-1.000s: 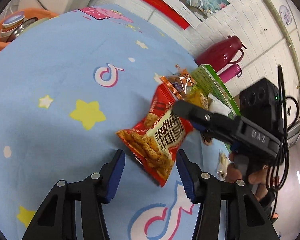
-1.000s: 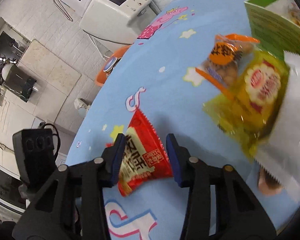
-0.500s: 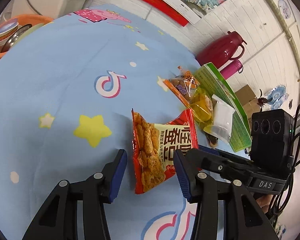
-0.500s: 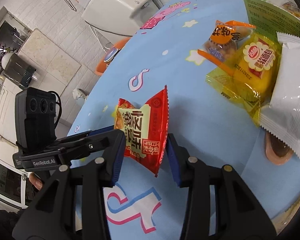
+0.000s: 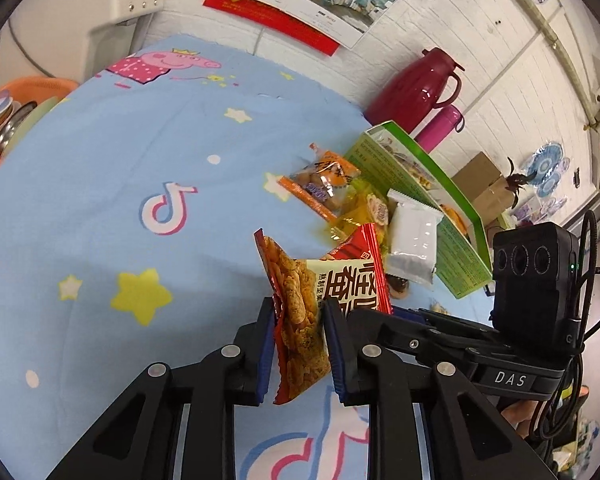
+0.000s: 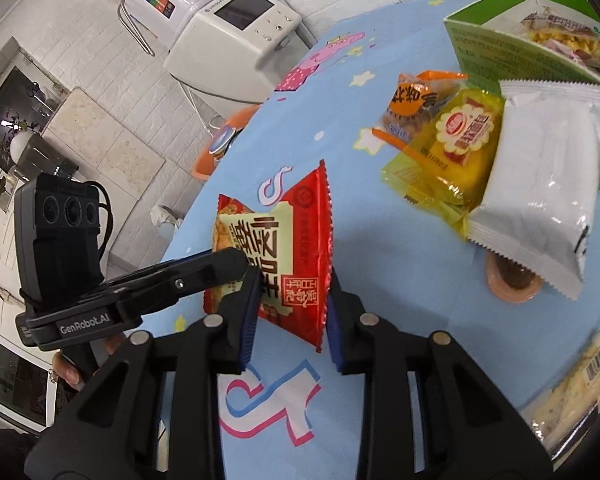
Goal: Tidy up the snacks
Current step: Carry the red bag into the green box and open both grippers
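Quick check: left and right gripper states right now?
Left gripper: shut on the red foil snack packet.
Right gripper: shut on the same red foil snack packet, at its other end.

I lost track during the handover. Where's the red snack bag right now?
The red snack bag is up off the blue tablecloth, pinched between the left gripper and the right gripper, with the yellow packet nearest on the cloth.

white packet (image 6: 540, 184) hides brown snack (image 6: 512, 280) — mostly
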{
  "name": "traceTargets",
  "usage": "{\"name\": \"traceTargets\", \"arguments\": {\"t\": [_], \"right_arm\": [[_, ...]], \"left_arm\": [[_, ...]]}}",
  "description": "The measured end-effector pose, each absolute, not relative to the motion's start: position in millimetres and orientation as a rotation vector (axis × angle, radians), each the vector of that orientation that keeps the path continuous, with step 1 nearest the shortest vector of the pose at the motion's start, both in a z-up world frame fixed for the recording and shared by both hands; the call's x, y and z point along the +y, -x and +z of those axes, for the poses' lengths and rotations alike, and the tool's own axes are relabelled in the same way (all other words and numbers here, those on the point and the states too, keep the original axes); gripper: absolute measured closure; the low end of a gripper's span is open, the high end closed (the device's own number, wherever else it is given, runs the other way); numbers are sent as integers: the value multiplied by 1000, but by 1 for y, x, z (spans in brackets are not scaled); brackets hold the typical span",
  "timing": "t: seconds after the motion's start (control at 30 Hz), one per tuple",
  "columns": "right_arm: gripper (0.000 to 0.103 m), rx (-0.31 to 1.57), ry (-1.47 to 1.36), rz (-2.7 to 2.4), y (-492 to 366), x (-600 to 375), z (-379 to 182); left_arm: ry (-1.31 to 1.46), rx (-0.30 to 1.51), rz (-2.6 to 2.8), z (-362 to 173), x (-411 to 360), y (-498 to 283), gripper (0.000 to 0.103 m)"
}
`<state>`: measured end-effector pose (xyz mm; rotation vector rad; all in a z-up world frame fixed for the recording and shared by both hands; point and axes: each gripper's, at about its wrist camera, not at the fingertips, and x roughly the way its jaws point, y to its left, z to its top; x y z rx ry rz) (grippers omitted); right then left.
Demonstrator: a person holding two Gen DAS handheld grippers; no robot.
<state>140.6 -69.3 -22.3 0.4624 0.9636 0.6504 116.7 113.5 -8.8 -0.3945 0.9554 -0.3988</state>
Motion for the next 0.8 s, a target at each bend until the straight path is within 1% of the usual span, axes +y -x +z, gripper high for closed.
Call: {"name": "traceTargets", "arguments": {"t": [0.43, 0.8], "right_arm": [[71, 775, -560, 538, -131, -146, 25], [71, 671, -659, 419, -131, -226, 36]], "left_arm": [[285, 878, -520, 55, 38, -150, 80], [235, 863, -621, 76, -38, -193, 80]]}}
